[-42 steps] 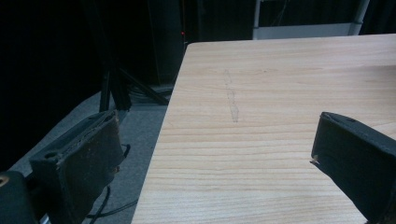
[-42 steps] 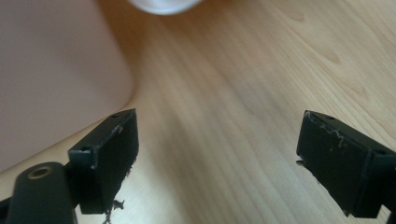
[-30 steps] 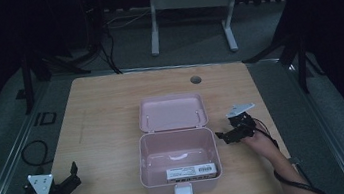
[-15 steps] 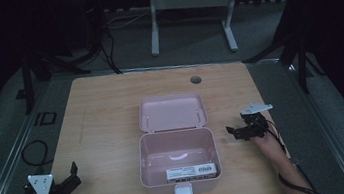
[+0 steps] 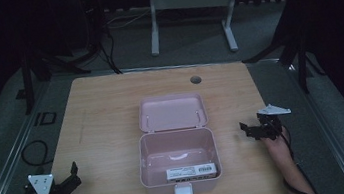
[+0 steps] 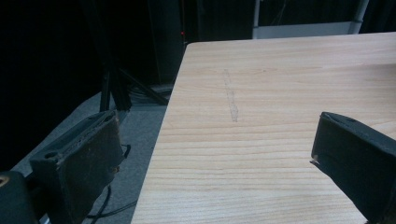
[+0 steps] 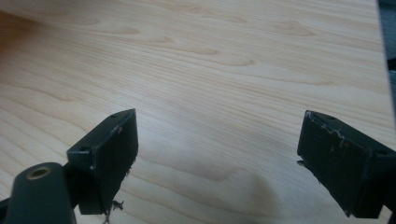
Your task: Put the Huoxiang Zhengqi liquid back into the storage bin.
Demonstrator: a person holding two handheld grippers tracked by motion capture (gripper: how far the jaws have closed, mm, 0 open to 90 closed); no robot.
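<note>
A pink box [image 5: 179, 164] sits open in the middle of the wooden table [image 5: 103, 126], its lid [image 5: 172, 112] laid back flat behind it. A white labelled item [image 5: 191, 171] lies inside near the front wall. My left gripper [image 5: 72, 174] rests at the table's front left corner, open and empty; in the left gripper view its jaws stand wide apart over bare wood [image 6: 261, 140]. My right gripper [image 5: 246, 130] hovers to the right of the box, open and empty, with bare wood [image 7: 219, 116] between its jaws.
A round cable hole [image 5: 195, 80] lies at the table's back edge. Desk legs [image 5: 189, 14] and dark stands rise beyond the table. Cables [image 5: 36, 150] trail on the grey floor at left. The table's left edge [image 6: 163, 130] runs close beside my left gripper.
My right gripper has drawn away from the box's right wall, moving right toward the table's edge. The left gripper and the box have stayed put.
</note>
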